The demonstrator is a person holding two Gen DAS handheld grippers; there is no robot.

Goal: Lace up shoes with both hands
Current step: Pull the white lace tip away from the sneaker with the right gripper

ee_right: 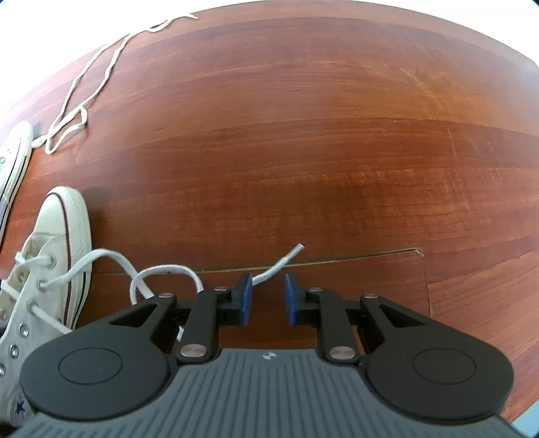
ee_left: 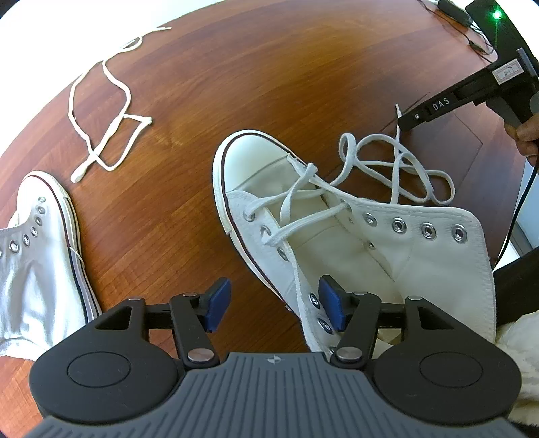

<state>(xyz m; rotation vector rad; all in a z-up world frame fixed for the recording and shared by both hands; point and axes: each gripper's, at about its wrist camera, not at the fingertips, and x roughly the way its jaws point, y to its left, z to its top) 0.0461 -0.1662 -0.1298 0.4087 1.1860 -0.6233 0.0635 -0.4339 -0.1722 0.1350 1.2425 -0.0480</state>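
Shoe [ee_left: 337, 236] flanked by steeply down-tilted left hand-held gripper [ee_left: 274, 303], pads apart.

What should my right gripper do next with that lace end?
Probably close the right gripper on the lace end: it lies between the pads with a gap showing, not clamped, and the next eyelet on the shoe is empty.

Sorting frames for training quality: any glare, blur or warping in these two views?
Left wrist view: sharp, the table bowed by the fisheye, white blown-out corners, a green lamp flaring. Right wrist view: same bowing, the shoe and lace tip slightly soft, pale sheen on the wood.
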